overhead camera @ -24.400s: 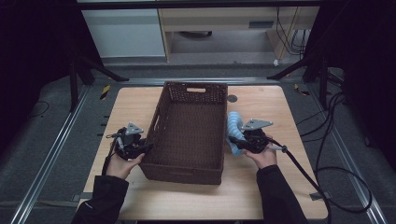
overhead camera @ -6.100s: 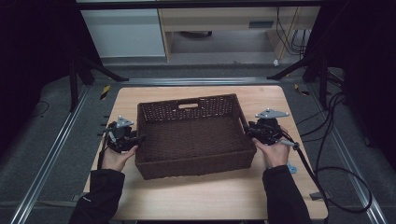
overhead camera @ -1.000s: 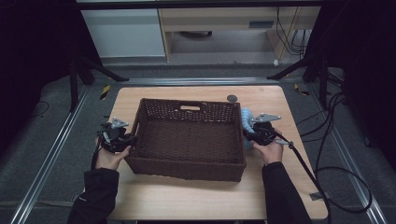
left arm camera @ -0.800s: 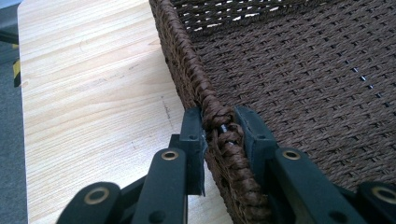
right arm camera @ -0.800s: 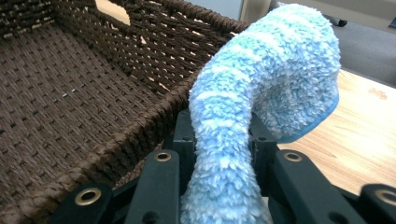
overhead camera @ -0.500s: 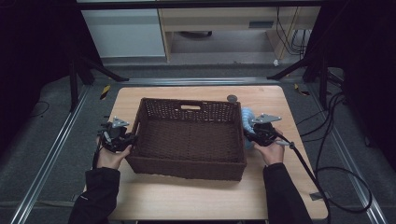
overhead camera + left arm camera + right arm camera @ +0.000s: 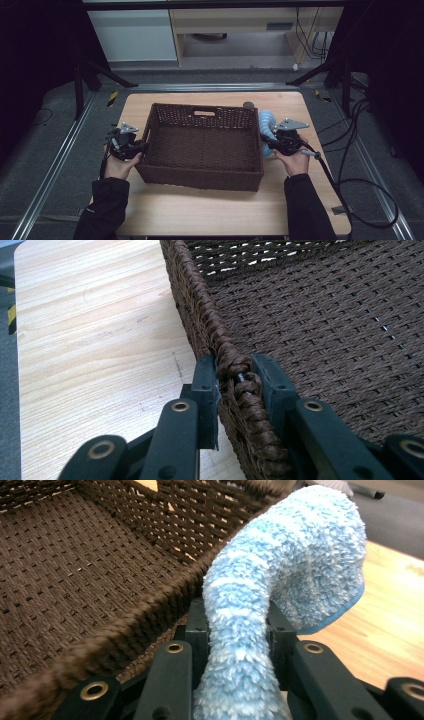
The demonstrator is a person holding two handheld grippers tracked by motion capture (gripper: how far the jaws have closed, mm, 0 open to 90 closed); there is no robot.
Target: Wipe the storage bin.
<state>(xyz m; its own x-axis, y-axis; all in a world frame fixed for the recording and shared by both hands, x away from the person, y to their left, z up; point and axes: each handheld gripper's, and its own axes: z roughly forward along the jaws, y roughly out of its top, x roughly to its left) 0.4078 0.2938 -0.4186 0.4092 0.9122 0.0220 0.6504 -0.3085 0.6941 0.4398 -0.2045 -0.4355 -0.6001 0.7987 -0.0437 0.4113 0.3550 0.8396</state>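
The basket (image 7: 202, 145) sits mid-table (image 7: 210, 212). The left claw (image 7: 235, 385) pinches the braided rim of its left wall, its jaws just easing apart slightly. The right claw (image 7: 239, 630) pinches a fuzzy blue sock (image 7: 295, 565) just outside the right wall.

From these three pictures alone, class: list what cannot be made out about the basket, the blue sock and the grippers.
- Sock: its lower end, right gripper view, cut off by the bottom edge between the jaws.
- Right gripper: fingertips, high view, too small and dark against the sock.
- Left gripper: pad faces, left gripper view, hidden by the basket rim.
- Small round thing behind the basket, high view: too small to identify.
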